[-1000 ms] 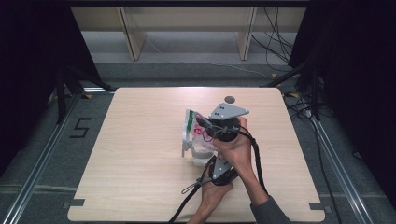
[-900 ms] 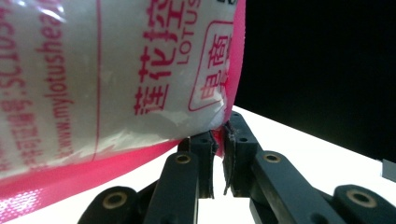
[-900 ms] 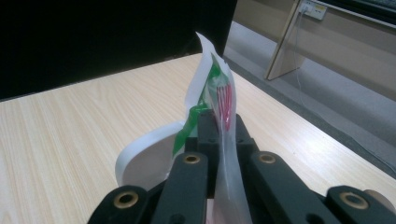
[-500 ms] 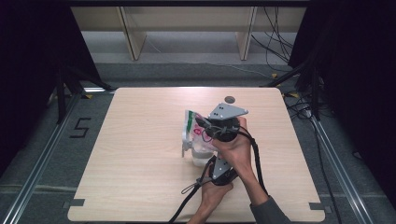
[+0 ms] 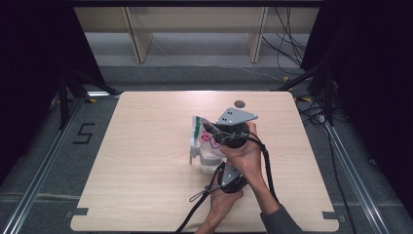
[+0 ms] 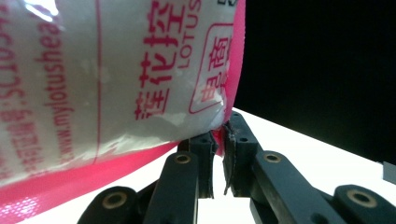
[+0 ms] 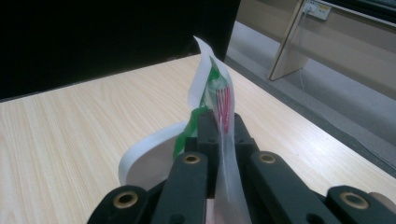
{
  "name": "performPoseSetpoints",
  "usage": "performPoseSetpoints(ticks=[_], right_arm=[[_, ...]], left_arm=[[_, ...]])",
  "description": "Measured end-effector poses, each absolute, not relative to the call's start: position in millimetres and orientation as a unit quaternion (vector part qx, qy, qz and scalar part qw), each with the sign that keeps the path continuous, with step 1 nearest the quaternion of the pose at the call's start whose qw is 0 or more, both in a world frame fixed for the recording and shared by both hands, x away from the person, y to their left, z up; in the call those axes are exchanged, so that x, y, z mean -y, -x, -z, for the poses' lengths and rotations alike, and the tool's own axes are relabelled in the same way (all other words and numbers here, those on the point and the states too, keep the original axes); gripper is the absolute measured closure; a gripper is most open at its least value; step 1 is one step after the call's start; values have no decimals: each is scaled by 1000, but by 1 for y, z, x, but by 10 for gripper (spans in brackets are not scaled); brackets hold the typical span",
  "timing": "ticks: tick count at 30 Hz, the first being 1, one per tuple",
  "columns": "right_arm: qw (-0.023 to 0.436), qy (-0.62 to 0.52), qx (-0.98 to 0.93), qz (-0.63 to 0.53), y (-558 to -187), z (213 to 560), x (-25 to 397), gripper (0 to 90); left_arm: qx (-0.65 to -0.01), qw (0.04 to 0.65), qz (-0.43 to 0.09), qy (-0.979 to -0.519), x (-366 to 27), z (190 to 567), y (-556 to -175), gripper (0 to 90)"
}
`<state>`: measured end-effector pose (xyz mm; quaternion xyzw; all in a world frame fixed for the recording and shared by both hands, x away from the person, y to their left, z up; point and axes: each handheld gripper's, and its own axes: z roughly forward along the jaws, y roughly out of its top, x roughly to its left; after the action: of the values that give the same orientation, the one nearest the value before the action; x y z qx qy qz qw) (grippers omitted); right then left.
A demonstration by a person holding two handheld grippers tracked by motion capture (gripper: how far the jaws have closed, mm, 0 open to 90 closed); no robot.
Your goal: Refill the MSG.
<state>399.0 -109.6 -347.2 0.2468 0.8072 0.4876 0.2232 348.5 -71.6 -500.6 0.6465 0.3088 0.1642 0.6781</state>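
Note:
A white plastic pouch [image 5: 200,133] with pink print and a green patch is held upright over a white round cup [image 5: 209,164] at the table's middle. My right gripper [image 5: 215,134], with its grey plate on top, is shut on the pouch's upper edge [image 7: 211,79]; its jaws [image 7: 219,122] pinch the thin film above the cup [image 7: 148,163]. My left gripper [image 5: 220,168] sits lower and nearer the person, shut [image 6: 219,134] on the pouch's pink sealed corner [image 6: 116,70]. Both hands crowd together and hide part of the cup.
A small dark round disc [image 5: 239,103] lies on the wooden table [image 5: 146,195] near its far edge. Black cables [image 5: 265,165] trail from the grippers toward the person. Shelving legs stand on the floor beyond the table.

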Motion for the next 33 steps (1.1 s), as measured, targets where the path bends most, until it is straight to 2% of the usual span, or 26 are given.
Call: performPoseSetpoints(ticks=[5,6,33], right_arm=[[219,-254,-807,-486,-398,346,111,880],[219,-255,-807,-486,-398,346,111,879],[229,-249,-802,-493,-400,344,112,880]], left_arm=[[-311,683,-162,-641,74,500,-349,826],[-282,629,-196,-698,63,499,-352,826],[-277,632,-187,-699,63,498,-351,826]])
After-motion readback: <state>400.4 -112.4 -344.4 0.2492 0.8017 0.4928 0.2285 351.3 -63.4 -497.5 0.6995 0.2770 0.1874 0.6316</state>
